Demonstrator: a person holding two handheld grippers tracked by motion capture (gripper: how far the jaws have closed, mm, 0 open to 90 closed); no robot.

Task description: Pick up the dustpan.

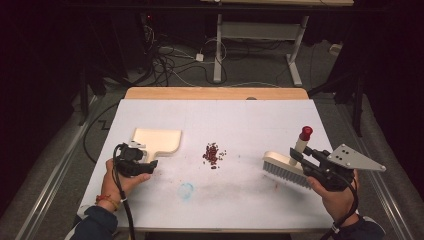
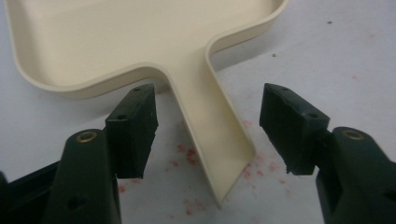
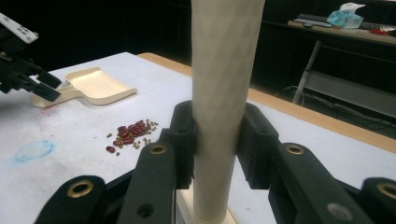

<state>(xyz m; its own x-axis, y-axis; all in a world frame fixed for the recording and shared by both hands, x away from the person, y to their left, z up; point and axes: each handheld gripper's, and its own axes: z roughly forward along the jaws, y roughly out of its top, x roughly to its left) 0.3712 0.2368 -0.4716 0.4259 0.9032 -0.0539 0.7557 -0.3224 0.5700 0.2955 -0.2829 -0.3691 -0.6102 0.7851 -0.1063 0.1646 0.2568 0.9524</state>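
Gripping ribbed cream brush handle (image 3: 223, 93); smooth cream dustpan (image 1: 156, 141), flat-handled.

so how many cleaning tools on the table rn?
2. The cream dustpan lies at the table's left, its handle between the left gripper's open jaws. The brush stands at the right, its handle clamped in the right gripper.

Cream dustpan (image 1: 156, 140), dark red beans (image 1: 212, 154), red-capped cream brush (image 1: 290, 162)
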